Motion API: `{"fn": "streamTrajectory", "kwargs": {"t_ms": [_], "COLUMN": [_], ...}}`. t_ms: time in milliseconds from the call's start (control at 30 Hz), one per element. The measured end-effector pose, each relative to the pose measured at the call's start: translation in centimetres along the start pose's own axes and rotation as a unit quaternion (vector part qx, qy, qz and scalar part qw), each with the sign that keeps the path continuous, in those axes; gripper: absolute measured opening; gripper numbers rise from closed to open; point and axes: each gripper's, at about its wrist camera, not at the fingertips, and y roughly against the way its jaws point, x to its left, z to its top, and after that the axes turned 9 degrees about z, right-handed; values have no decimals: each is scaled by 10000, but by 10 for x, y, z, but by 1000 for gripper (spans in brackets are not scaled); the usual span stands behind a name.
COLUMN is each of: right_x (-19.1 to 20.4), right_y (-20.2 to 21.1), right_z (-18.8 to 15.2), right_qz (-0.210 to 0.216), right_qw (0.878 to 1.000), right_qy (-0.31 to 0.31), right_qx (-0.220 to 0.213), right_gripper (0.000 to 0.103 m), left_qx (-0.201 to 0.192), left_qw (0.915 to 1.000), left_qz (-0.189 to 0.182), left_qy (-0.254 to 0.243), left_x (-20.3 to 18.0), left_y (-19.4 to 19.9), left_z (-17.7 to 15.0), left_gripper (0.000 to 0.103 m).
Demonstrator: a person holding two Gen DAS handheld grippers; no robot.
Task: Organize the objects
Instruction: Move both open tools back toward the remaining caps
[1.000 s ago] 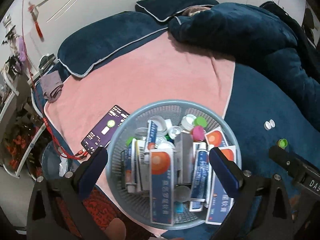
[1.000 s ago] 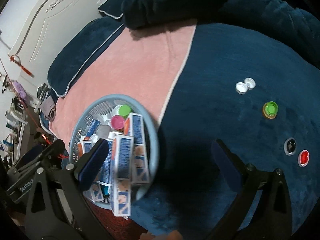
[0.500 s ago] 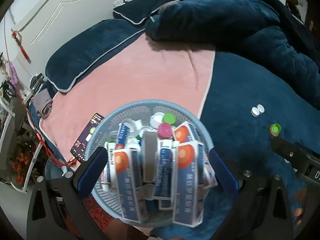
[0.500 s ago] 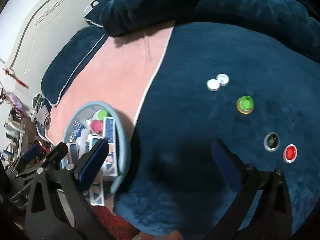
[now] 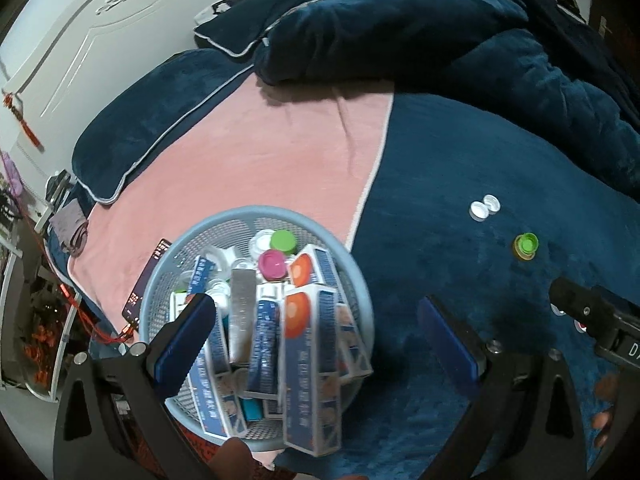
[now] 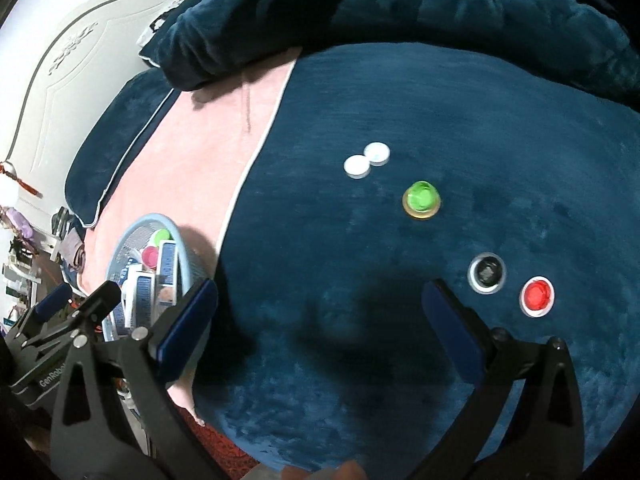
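A round blue mesh basket (image 5: 224, 224) on the bed holds several blue-and-orange boxes (image 5: 312, 364), tubes and caps. It also shows in the right wrist view (image 6: 140, 232). My left gripper (image 5: 316, 336) is open and empty, just above the basket's right part. My right gripper (image 6: 320, 316) is open and empty over the dark blue blanket. Loose caps lie ahead of it: two white caps (image 6: 366, 160), a green cap (image 6: 421, 199), a black cap (image 6: 487, 273) and a red cap (image 6: 537, 296). The white caps (image 5: 485, 207) and green cap (image 5: 526, 245) show in the left wrist view.
A pink blanket (image 5: 260, 152) covers the bed's left half and a dark blue blanket (image 6: 440, 320) the right. Dark pillows and a bunched duvet (image 5: 400, 28) lie at the head. A dark card with a red cable (image 5: 146, 284) lies left of the basket.
Both grippers have swung to the right. The basket has slid left in both views and the loose caps have come closer to the right gripper. Both stay open.
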Motion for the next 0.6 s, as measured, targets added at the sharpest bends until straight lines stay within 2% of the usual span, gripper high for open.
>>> {"fn": "streamTrajectory", "kwargs": {"t_ms": [300,600], "right_x": [-28,-74], "right_y": [7,12], "right_z": [-1,0], "right_qz": [-110,-304], "right_qw": [9998,9976], "right_qy": [-194,-625], "right_qx": [3,-31], "right_gripper": [103,103], "left_qx": [115,282], "left_qw": [9997,9974], "left_qz": [-164,-552], "left_qy": [-146,-359], "left_x": [-29,-69], "left_y": [-3,-17], "left_z": [4,15], "left_gripper": [102,102]}}
